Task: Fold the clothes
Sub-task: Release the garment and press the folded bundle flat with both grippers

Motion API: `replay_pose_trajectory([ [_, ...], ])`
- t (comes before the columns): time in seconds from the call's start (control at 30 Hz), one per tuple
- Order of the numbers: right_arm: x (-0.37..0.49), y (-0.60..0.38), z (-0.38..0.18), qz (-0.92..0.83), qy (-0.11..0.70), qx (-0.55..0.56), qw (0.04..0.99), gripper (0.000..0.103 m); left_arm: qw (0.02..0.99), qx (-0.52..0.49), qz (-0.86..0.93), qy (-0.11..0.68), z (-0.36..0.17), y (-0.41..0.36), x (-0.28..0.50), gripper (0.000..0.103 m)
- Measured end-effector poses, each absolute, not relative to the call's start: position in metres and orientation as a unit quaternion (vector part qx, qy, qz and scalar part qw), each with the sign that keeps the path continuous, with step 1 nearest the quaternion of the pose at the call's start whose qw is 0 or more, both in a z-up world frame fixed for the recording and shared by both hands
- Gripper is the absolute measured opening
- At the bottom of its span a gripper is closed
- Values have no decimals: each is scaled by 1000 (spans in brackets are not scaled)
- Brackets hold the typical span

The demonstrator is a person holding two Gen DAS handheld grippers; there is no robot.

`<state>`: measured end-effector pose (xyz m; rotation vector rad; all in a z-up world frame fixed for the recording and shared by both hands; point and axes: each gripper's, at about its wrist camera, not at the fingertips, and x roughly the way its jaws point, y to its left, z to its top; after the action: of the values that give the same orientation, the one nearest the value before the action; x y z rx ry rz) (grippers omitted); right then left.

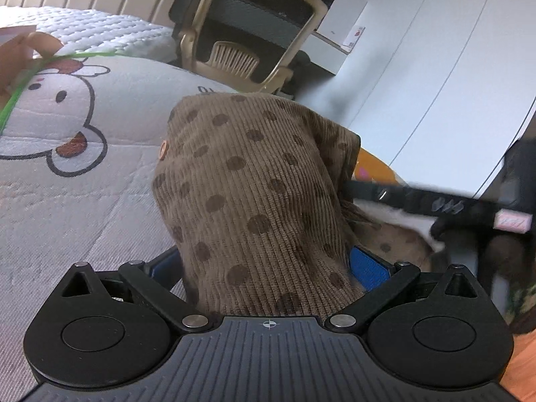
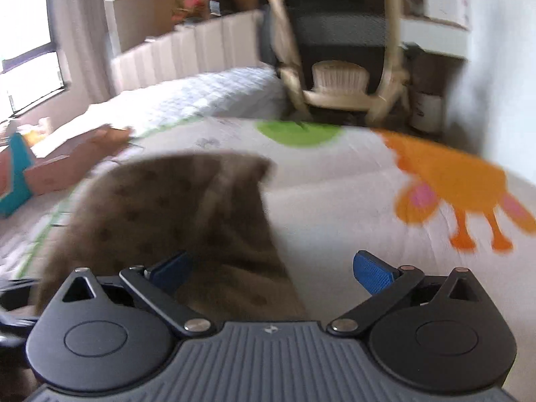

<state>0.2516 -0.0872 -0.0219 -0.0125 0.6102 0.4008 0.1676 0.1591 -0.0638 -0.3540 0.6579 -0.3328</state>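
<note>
Left wrist view: the left tool (image 1: 268, 268) stands with its 2 blue-padded fingers (image 1: 368, 269) spread to either side of a brown corduroy garment (image 1: 254, 194) patterned with darker dots. The cloth rises in a bunched mound between the fingers and hides most of the left finger; the pads sit wide of the fabric, and whether they pinch any of it cannot be told. A small orange button (image 1: 163, 149) shows on the garment's left edge. The garment lies on a bed (image 1: 67, 201) covered by a quilted sheet printed with a white cartoon animal (image 1: 57, 114). To the right, the right tool (image 1: 435, 201) appears as a blurred dark bar reaching toward the cloth's far edge. Behind the bed stand a beige-framed office chair (image 1: 248, 30) and a white wall (image 1: 435, 67).

Right wrist view (motion-blurred): the right tool (image 2: 271, 269) has its jaws parted wide. The brown garment (image 2: 174, 221) lies against the left finger (image 2: 171, 271) and reaches partway into the gap, while the right finger (image 2: 373, 273) is over bare sheet (image 2: 335, 201), apart from the cloth. The sheet carries an orange cartoon animal (image 2: 449, 184) and a green patch (image 2: 298, 132). A cardboard box (image 2: 67, 164) rests on the bed at left, with the chair (image 2: 338, 43) beyond and a window (image 2: 26, 43) at far left.
</note>
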Motion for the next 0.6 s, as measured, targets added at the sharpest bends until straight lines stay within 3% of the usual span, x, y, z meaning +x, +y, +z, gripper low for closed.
replay_pose_trajectory([
  [0.07, 251, -79, -7, 208, 275, -32, 938, 103, 919, -172, -160, 318, -63, 159, 164, 103],
  [0.2, 268, -60, -17, 206, 328, -44, 921, 103, 919, -175, -158, 315, -65, 164, 167, 103],
  [0.37, 275, -76, -39, 204, 365, 46, 907, 103, 921, -174, -154, 312, -64, 163, 163, 103],
  [0.6, 274, -80, -52, 226, 371, 34, 900, 103, 918, -187, -158, 311, -64, 167, 163, 103],
])
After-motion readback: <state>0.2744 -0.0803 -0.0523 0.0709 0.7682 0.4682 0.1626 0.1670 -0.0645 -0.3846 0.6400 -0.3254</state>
